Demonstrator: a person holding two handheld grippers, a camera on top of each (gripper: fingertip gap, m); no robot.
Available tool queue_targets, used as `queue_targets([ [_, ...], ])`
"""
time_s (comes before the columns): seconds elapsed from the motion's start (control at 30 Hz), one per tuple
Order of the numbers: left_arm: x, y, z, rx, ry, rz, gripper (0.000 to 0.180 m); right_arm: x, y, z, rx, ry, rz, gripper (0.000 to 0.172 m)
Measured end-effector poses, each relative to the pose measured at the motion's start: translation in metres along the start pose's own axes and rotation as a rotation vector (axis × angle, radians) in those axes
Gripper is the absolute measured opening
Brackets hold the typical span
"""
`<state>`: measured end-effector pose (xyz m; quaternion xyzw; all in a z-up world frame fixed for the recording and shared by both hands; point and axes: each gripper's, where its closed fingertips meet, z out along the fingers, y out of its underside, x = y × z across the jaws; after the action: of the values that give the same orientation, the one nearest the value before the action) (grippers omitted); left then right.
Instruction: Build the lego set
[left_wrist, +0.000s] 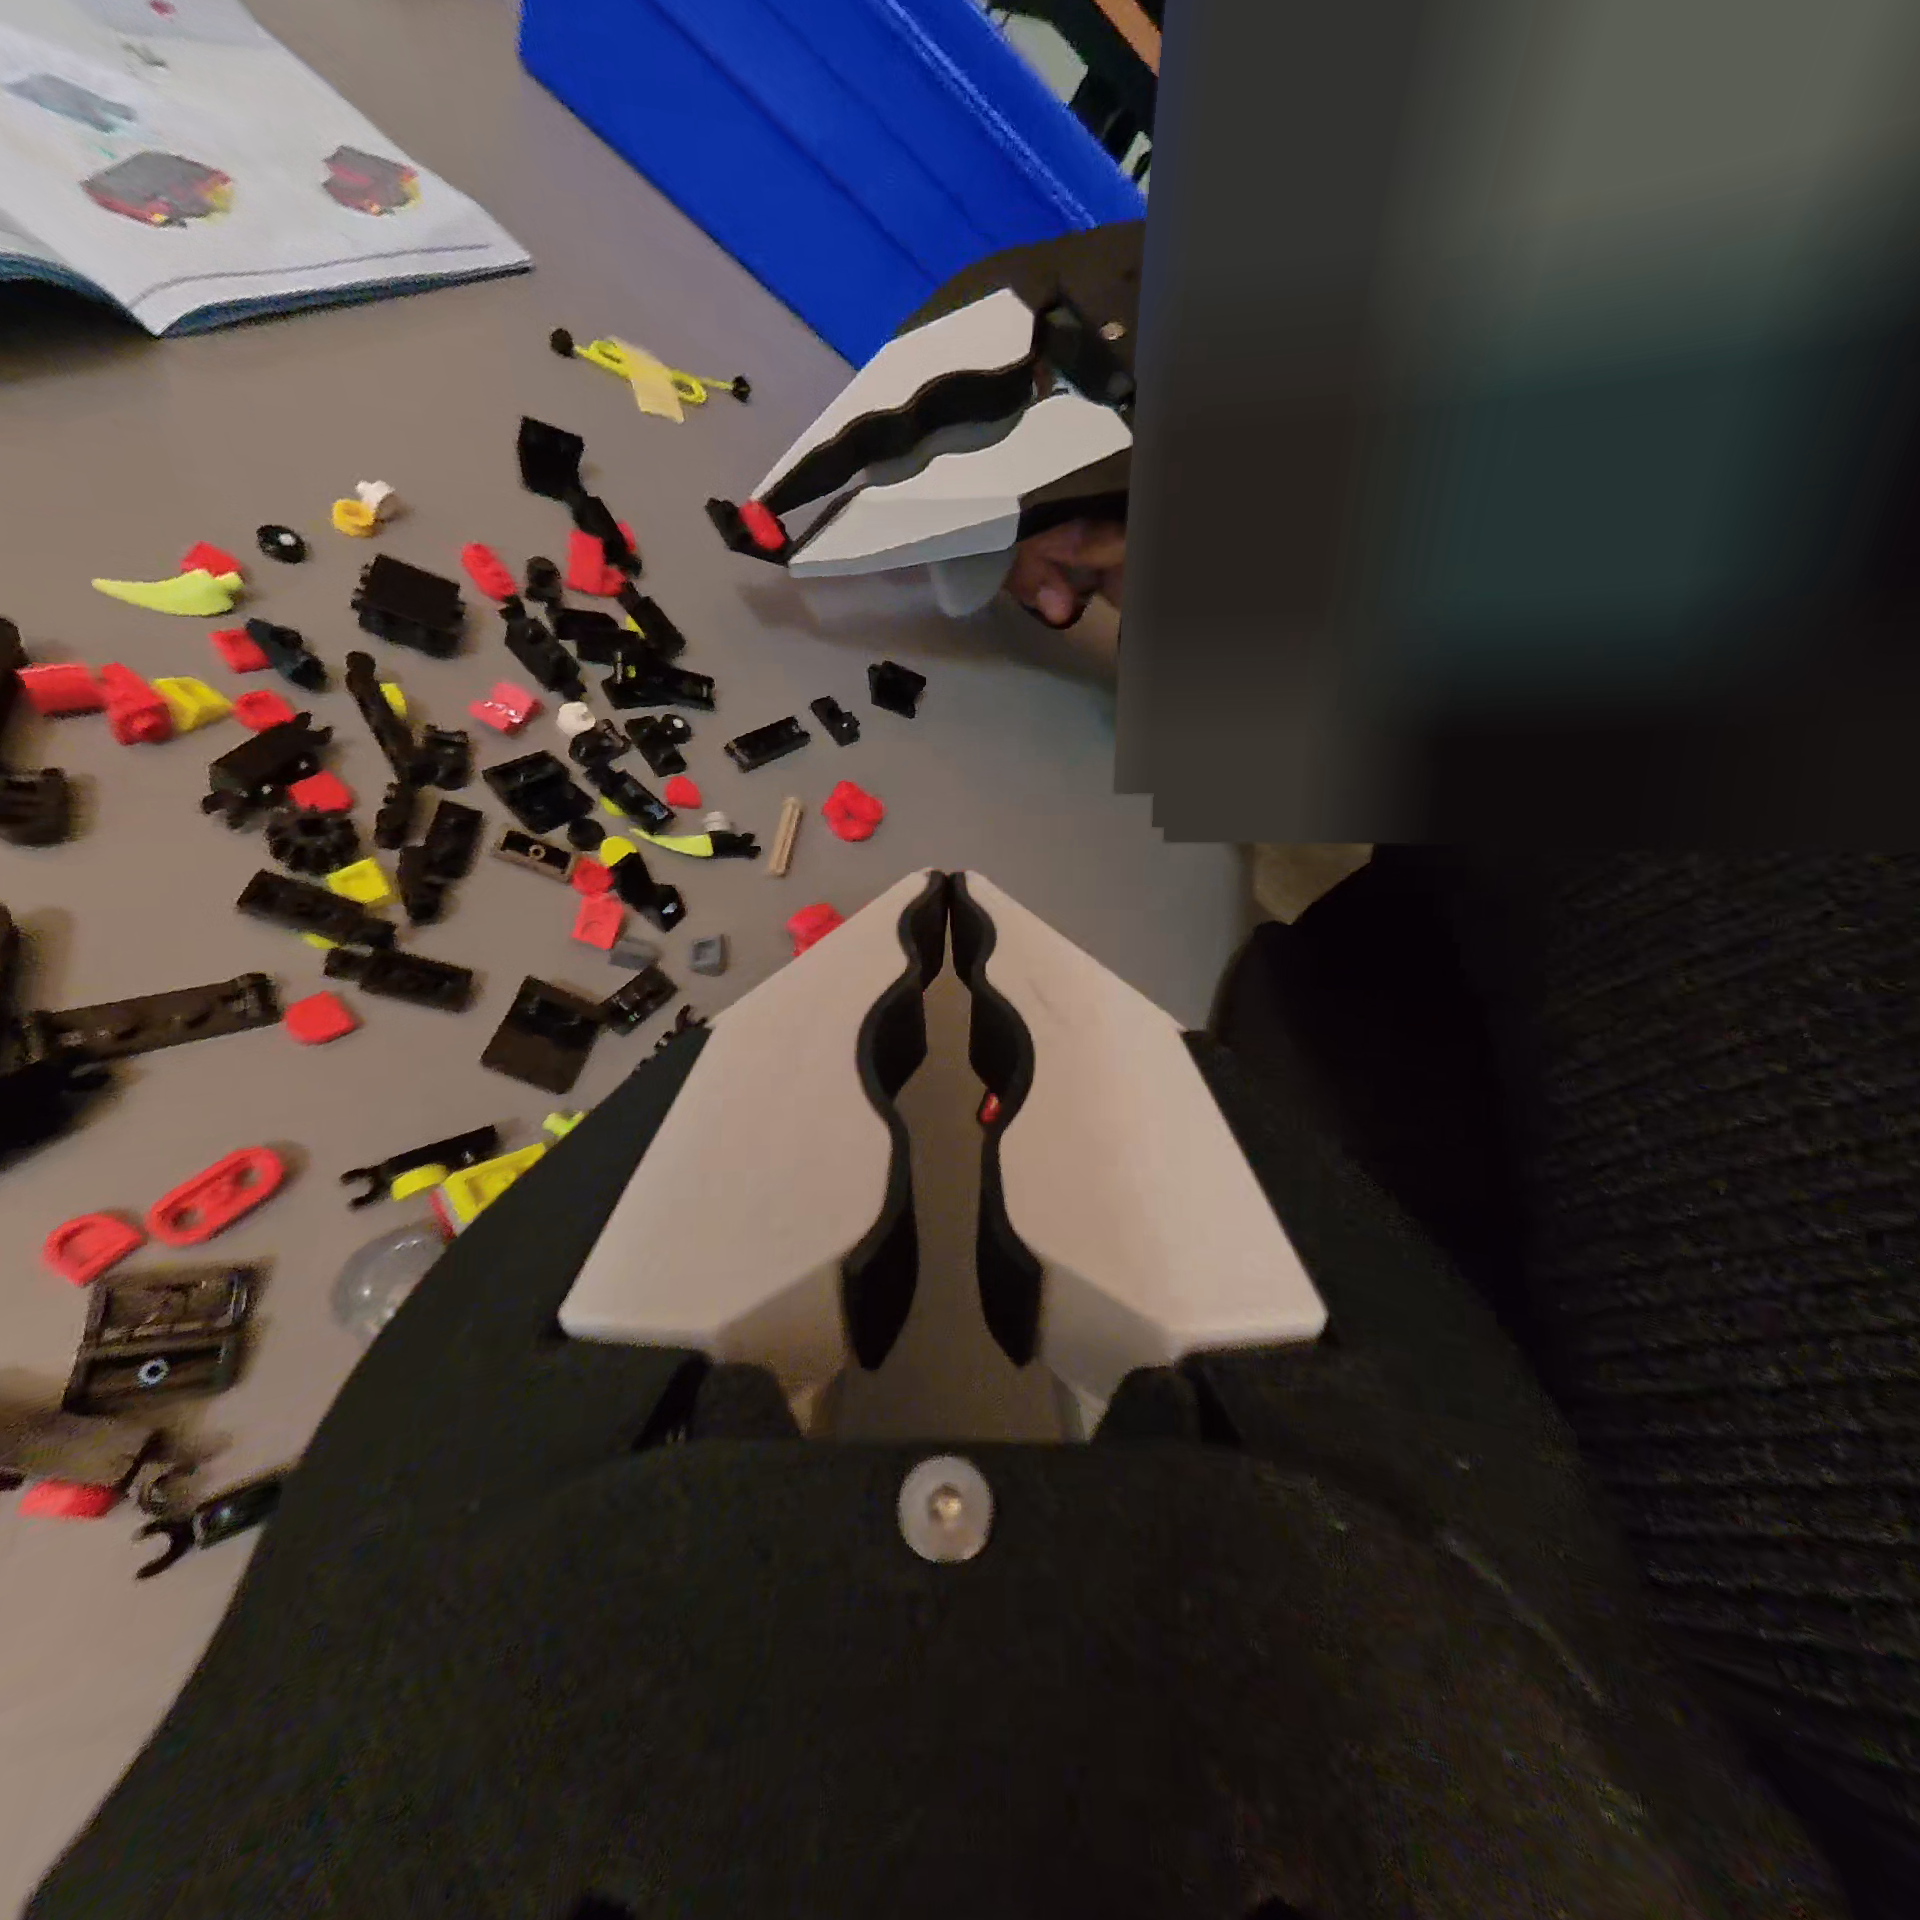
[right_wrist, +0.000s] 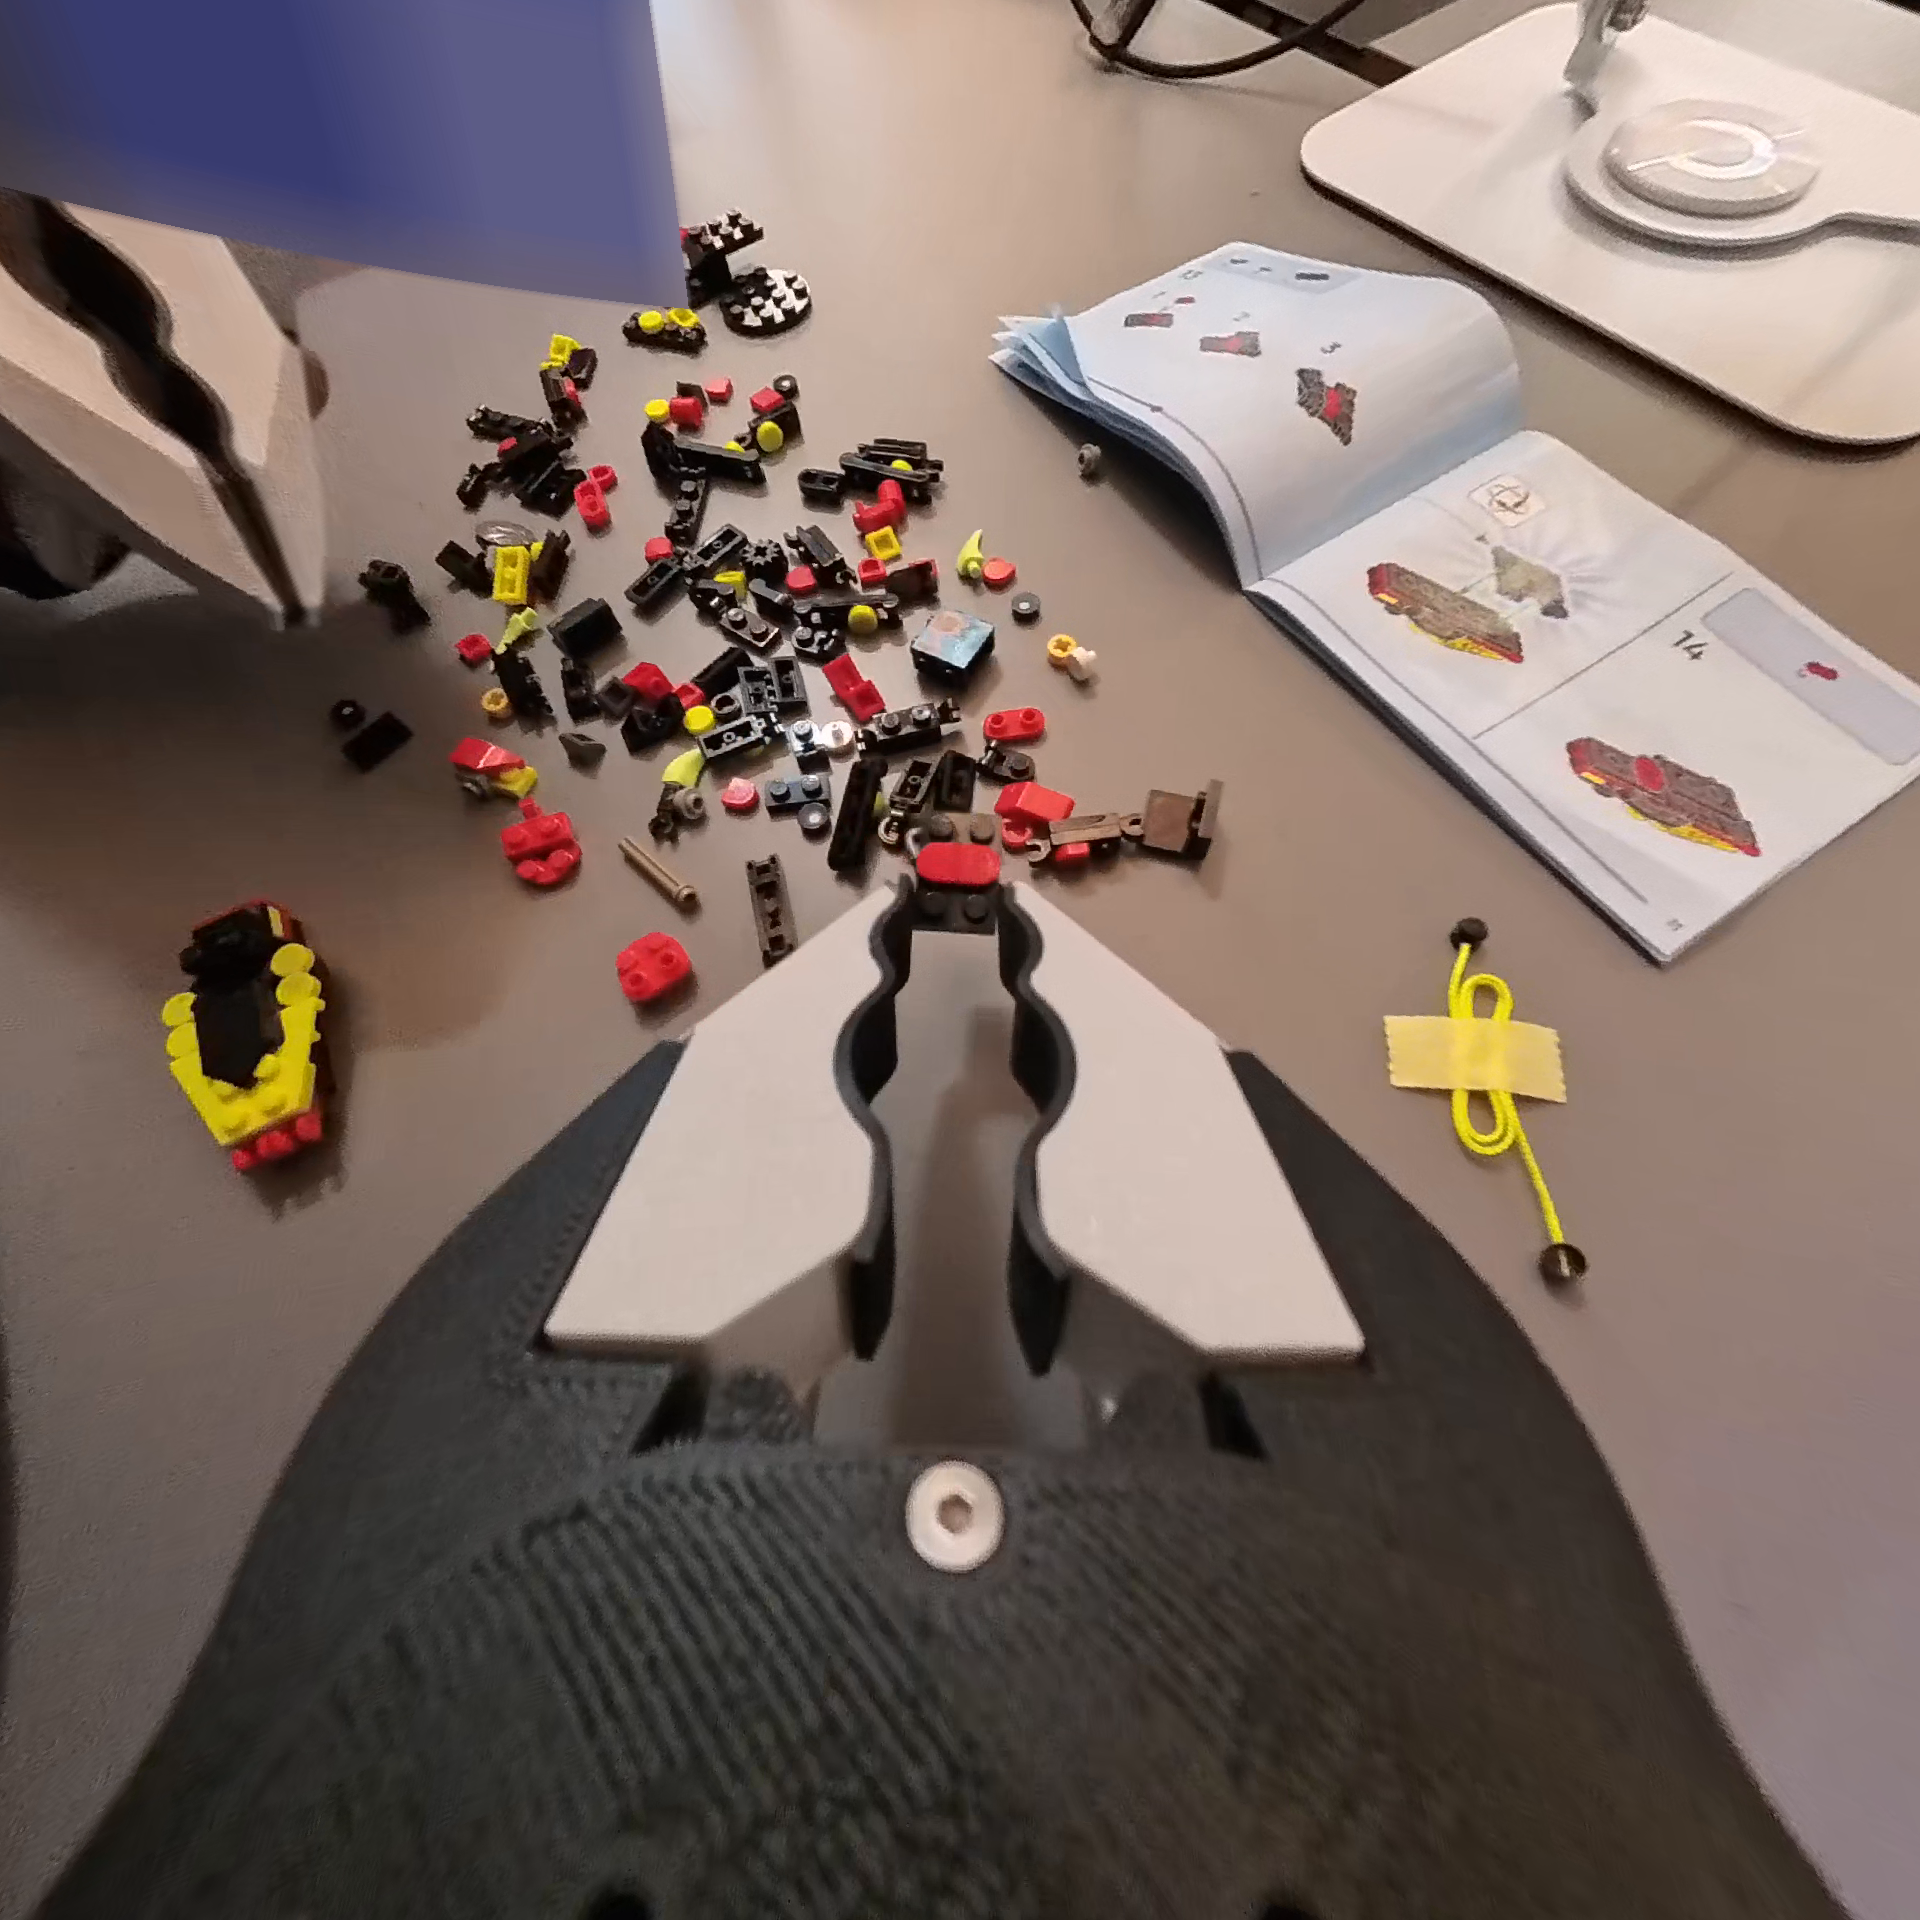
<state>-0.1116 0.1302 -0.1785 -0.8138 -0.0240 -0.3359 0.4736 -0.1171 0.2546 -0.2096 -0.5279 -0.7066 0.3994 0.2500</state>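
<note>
Two hand-held grippers over a grey tabletop (right_wrist: 1247, 935) strewn with small building pieces. Right gripper (right_wrist: 951, 914): fingers clamped on a black studded plate topped by a red rounded tile (right_wrist: 958, 864), held just beside the near edge of the loose-piece pile (right_wrist: 727, 623). Left gripper (left_wrist: 948, 883): fingers together with nothing between the tips, above bare tabletop beside the pile. An open instruction booklet (right_wrist: 1507, 623) lies right of the pile; a partly built yellow, black and red model (right_wrist: 249, 1029) lies left.
</note>
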Motion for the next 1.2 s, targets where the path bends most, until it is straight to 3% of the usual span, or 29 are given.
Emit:
queue_targets([
  [0.23, 0.0029, 0.0017, 0.0034, -0.021, -0.047, 0.110, 0.000, -0.0020, 0.0020, 0.0021, -0.008, -0.012, 0.005, 0.014],
  [1.2, -0.0027, 0.0009, 0.0033, -0.014, -0.075, 0.096, 0.000, -0.0073, 0.0046, 0.0054, -0.021, -0.040, 0.014, 0.014],
])
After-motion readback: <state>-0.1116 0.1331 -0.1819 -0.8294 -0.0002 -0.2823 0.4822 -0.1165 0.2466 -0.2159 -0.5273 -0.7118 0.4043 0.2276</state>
